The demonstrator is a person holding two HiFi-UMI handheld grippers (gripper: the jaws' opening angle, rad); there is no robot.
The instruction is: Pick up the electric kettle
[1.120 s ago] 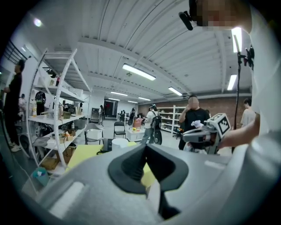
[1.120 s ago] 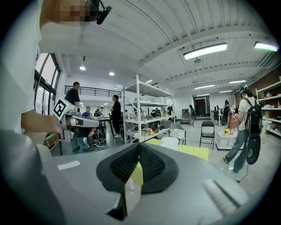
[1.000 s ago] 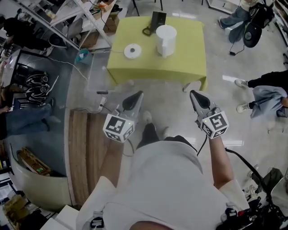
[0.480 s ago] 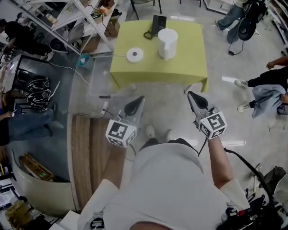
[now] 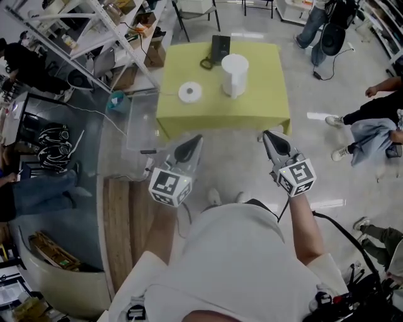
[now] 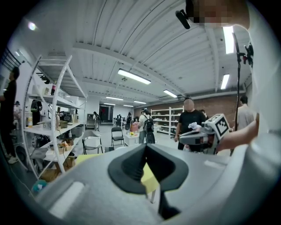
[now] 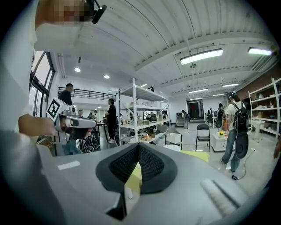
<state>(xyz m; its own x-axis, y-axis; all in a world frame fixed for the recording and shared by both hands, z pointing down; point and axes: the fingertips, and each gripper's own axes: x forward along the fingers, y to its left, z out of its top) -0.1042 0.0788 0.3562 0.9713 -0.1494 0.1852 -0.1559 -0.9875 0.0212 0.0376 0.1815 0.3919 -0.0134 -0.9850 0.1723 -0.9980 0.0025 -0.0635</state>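
Both arms stretch forward, almost level. The left gripper (image 5: 194,141) and right gripper (image 5: 269,136) are clenched and empty, pointing at twelve o'clock toward the kettle (image 5: 234,74) on the table (image 5: 267,107).

**Bright workshop hall, pale floor, open shelving**

The floor (image 5: 239,151) is pale and glossy, and catches the glare of the ceiling lights. A yellow-green table (image 5: 264,104) stands on it. A white metal shelving rack (image 5: 75,28) is near the table's left side and a chair (image 5: 192,7) stands beyond its far edge. A strip of wooden boards (image 5: 119,233) lies towards the floor's left edge. Overhead, a white ribbed ceiling (image 7: 167,30) carries long tube lights (image 7: 201,56). More white shelving (image 6: 169,118) lines a far brick wall (image 6: 219,102). Tall dark-framed windows (image 7: 41,81) stand along one side, next to a railed balcony (image 7: 88,93).
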